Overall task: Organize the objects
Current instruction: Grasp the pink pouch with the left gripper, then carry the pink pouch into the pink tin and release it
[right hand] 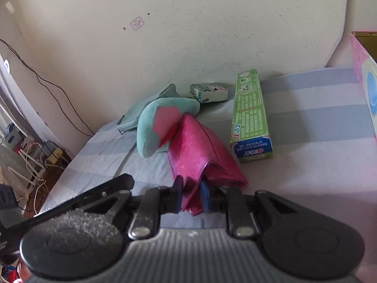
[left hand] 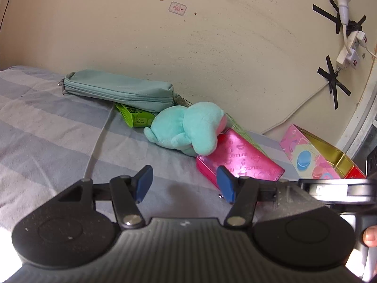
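Wallet (right hand: 200, 146) clamped by right hand-held gripper (right hand: 192, 197) | plush (right hand: 160, 122) touching | left hand-held gripper (left hand: 185, 185) apart, empty

Right gripper (right hand: 191, 197): jaws closed tight, blue pads (right hand: 204, 197) nearly meeting, angled downward. Left gripper (left hand: 185, 186): jaws parted, empty, angled downward. Fingertip (left hand: 370, 235), probably thumb, at frame edge.

Chinese characters on the green box (right hand: 251, 115), otherwise illegible.

A striped bed sheet (left hand: 47, 127) meets a scuffed cream wall (left hand: 212, 47), where black tape (left hand: 334, 85) fixes a white power strip (left hand: 351, 49) and cable (left hand: 297, 110).
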{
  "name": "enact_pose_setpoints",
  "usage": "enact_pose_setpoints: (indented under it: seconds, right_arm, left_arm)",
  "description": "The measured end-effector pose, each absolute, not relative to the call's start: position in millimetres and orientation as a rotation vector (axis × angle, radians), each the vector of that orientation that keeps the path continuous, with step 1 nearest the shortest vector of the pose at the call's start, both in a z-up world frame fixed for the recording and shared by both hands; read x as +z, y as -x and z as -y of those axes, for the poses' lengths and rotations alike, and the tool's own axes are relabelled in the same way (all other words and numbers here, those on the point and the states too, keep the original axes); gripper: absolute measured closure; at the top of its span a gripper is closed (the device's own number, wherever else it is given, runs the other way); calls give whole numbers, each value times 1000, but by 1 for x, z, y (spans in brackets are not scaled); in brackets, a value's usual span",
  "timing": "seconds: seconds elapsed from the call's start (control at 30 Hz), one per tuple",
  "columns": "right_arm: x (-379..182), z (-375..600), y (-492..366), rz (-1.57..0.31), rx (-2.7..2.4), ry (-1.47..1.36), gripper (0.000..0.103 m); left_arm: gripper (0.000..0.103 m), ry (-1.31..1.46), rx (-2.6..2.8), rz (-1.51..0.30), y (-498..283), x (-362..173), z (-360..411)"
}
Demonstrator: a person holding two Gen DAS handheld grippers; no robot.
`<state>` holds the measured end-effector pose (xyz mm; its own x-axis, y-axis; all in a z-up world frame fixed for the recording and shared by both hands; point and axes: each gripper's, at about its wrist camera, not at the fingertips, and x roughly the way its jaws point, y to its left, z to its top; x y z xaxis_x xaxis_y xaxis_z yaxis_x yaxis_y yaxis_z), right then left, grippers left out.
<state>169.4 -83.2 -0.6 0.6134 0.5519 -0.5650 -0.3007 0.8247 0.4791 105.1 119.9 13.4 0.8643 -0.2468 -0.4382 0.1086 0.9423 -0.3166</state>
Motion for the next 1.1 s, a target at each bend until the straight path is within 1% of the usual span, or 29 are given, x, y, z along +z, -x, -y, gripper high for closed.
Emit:
enact_pose_setpoints:
  seconds: [0.1, 0.13, 0.17, 0.23, 0.3, 0.37, 0.47, 0.6, 0.63, 0.67, 0.7, 0.73, 0.83, 0.93, 1.03, 1.1]
  right_arm:
    - [6, 99, -142, -771, 544, -316, 92]
    - [8, 107, -130, -777, 564, -300, 92]
    - [8, 115, -117, -782, 584, -283, 92]
    - [11, 138, -86, -787, 606, -246, 92]
    - [13, 159, -57, -760, 570, -197, 90]
    - [16, 178, -33, -707, 477, -144, 79]
    - [11, 204, -16, -682, 428, -198, 76]
    - [1, 214, -21, -673, 437, -308, 74]
    - [-2, 214, -23, -672, 447, -328, 74]
    - [-5, 212, -25, -674, 461, -343, 74]
    - [-7, 210, -27, -678, 473, -350, 77]
    - [-8, 209, -27, -675, 492, -358, 85]
    - [8, 203, -19, -610, 487, -301, 86]
    - [37, 219, -11, -502, 488, -287, 86]
    - [64, 247, -10, -425, 451, -288, 86]
    - [73, 265, -14, -408, 403, -283, 86]
  left_arm:
    - [40, 297, -256, -485, -100, 15, -118]
    - [39, 307, -308, -487, -99, 16, -116]
    - [33, 320, -368, -494, -98, 16, -114]
    - [30, 334, -502, -521, -95, 15, -103]
    - [30, 328, -614, -549, -91, 15, -87]
    - [29, 313, -694, -572, -88, 15, -68]
    - [28, 242, -741, -606, -86, 14, -35]
    - [28, 178, -738, -671, -86, 7, -6]
    - [32, 180, -744, -691, -85, 4, -3]
    - [45, 185, -766, -703, -84, 2, 0]
    - [54, 185, -798, -719, -81, 1, 4]
    - [54, 160, -773, -717, -77, 3, 9]
    - [54, 117, -739, -685, -65, 19, 20]
    - [54, 108, -776, -621, -65, 52, 34]
    - [54, 70, -806, -567, -73, 84, 68]
    - [53, 30, -820, -580, -85, 93, 101]
